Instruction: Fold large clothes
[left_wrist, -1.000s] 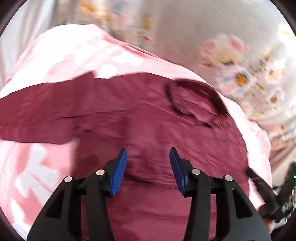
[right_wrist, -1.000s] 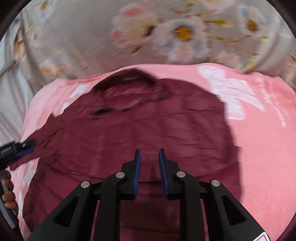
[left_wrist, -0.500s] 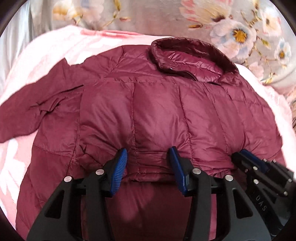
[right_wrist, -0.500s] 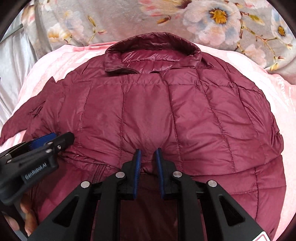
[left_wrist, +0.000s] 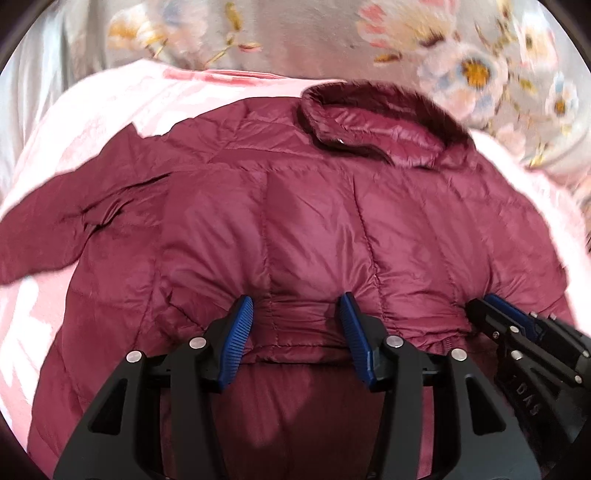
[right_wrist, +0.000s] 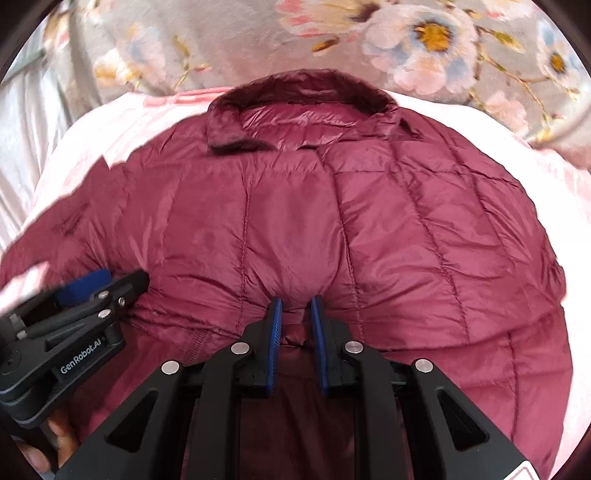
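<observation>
A maroon puffer jacket (left_wrist: 295, 221) lies on a pink blanket, collar (left_wrist: 380, 122) at the far end, with its lower part folded up over the body. My left gripper (left_wrist: 293, 306) is shut on a wide, gathered bunch of the folded hem. The right gripper (right_wrist: 295, 306) pinches a narrow tuck of the same hem (right_wrist: 295, 332); its jaws are opening, with fabric still filling the gap. Each gripper shows in the other's view: the right gripper (left_wrist: 484, 306) at the right, the left gripper (right_wrist: 118, 278) at the left. A sleeve (left_wrist: 55, 236) trails off to the left.
The pink blanket (left_wrist: 110, 122) spreads under the jacket on a grey floral bedsheet (left_wrist: 295, 37). Pale cloth (right_wrist: 26, 147) lies at the far left. A person's fingers (right_wrist: 55, 439) hold the left gripper's handle.
Both grippers came down and forward with the hem, laying it over the jacket's body. Over the last half second they held still, and the right jaws spread slightly.
</observation>
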